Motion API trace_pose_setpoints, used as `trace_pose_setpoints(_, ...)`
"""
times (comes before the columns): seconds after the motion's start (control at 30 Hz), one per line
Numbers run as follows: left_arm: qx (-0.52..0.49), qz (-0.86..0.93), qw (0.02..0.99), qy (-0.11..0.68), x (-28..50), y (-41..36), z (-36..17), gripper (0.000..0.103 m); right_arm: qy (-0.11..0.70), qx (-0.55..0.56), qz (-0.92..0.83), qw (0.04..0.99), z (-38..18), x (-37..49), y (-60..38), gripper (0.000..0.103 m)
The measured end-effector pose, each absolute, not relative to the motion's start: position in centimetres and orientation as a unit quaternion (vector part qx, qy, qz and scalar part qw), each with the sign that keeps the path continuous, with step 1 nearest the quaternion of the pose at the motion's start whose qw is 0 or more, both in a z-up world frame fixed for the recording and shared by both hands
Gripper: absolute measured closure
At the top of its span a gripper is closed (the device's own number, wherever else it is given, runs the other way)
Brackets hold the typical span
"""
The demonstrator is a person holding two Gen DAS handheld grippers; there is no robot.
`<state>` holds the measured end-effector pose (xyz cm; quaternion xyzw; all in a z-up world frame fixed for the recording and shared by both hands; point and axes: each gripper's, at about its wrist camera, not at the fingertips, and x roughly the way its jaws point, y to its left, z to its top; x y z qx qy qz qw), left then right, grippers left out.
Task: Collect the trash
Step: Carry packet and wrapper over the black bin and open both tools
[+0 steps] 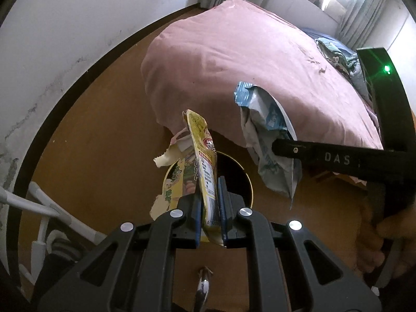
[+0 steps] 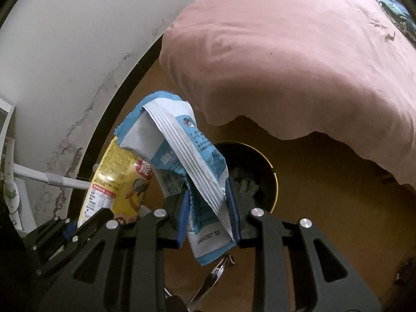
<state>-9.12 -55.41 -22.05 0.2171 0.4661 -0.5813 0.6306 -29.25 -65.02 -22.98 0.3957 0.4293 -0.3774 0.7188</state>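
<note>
A yellow snack wrapper [image 1: 201,140] stands up between the blue pads of my left gripper [image 1: 210,182], which is shut on its lower end. Right under it on the floor is a dark round bin with a gold rim [image 1: 251,189]. My right gripper [image 2: 207,189] is shut on a crumpled blue-and-white wrapper [image 2: 182,143], held just left of the bin [image 2: 276,182], which has crumpled waste inside. In the left wrist view that wrapper [image 1: 265,119] hangs from the right gripper [image 1: 277,147] to the right of the bin. The yellow wrapper [image 2: 114,182] and left gripper [image 2: 70,230] show at lower left.
A bed with a pink cover [image 1: 247,65] overhangs the wooden floor just behind the bin. A white wall with a dark baseboard [image 1: 78,83] curves along the left. A white tube rack [image 1: 39,200] stands at lower left. A shiny scrap [image 1: 205,283] lies on the floor.
</note>
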Motion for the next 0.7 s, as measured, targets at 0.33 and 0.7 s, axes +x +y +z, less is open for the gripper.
trace_pose_setpoints(0.33,0.22,-0.586,0.616,0.478,-9.9,-55.2,-22.7,0.093,0.408,0.388,-0.399,0.724,-21.1,-29.4,-64.8,0.031)
trace_pose_setpoints(0.7,0.23,-0.601,0.61,0.462,-10.9,-56.4,-21.6,0.041,0.344,0.402,-0.431,0.731,-19.5,-31.5,-65.1,0.03)
